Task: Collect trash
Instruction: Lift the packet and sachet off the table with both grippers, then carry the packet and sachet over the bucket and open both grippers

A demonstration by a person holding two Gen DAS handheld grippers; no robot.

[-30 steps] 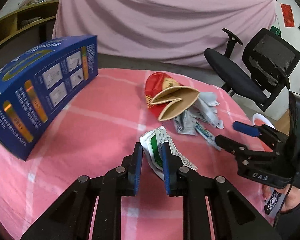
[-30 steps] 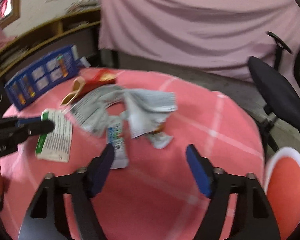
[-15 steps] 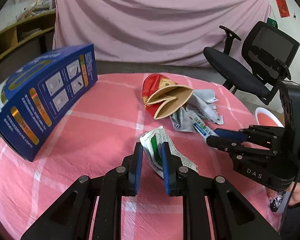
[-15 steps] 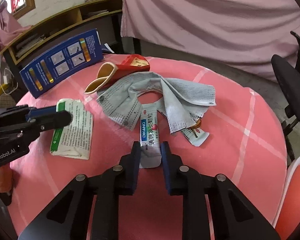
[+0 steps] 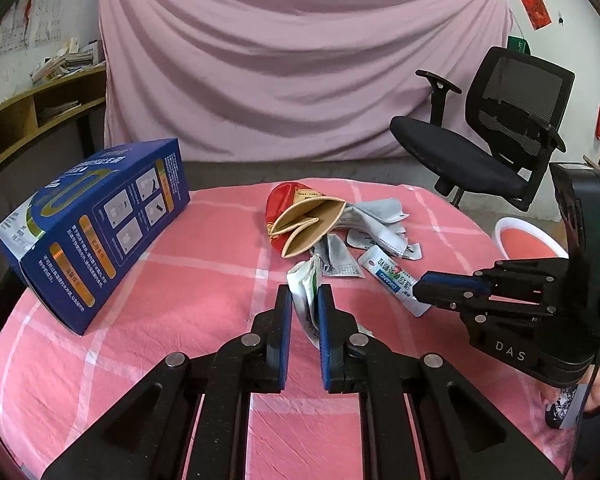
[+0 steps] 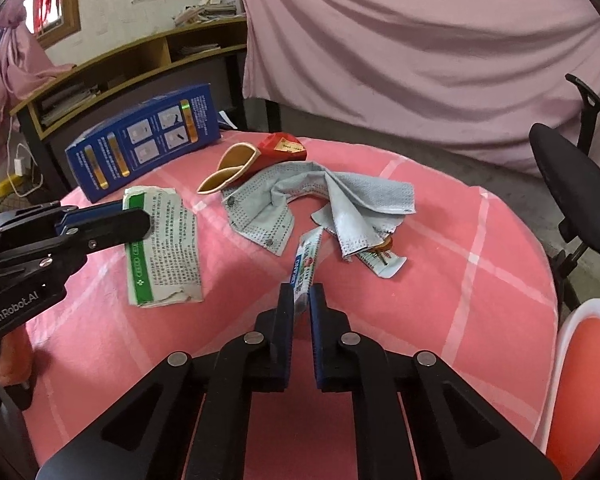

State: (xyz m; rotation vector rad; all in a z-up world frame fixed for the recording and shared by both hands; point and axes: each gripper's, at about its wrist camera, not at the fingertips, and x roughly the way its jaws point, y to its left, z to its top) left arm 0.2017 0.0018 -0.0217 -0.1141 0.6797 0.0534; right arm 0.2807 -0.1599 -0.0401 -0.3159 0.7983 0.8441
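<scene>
My left gripper (image 5: 304,294) is shut on a white and green paper packet (image 5: 305,292), held edge-up above the pink cloth; the packet also shows in the right wrist view (image 6: 164,248). My right gripper (image 6: 301,294) is shut on a small white and blue sachet (image 6: 306,266), lifted at its near end; it also shows in the left wrist view (image 5: 392,278). Grey face masks (image 6: 340,204), a torn wrapper (image 6: 384,260) and a red and tan paper pouch (image 6: 252,156) lie on the table beyond.
A large blue box (image 5: 96,224) lies at the table's left. The round table has a pink checked cloth (image 5: 180,320). A bin with a white rim (image 6: 580,380) stands at the right, below table height. A black office chair (image 5: 480,152) stands behind.
My right gripper closed from wide open onto the sachet and raised its near end. My left gripper lifted the paper packet and pulled back a little.
</scene>
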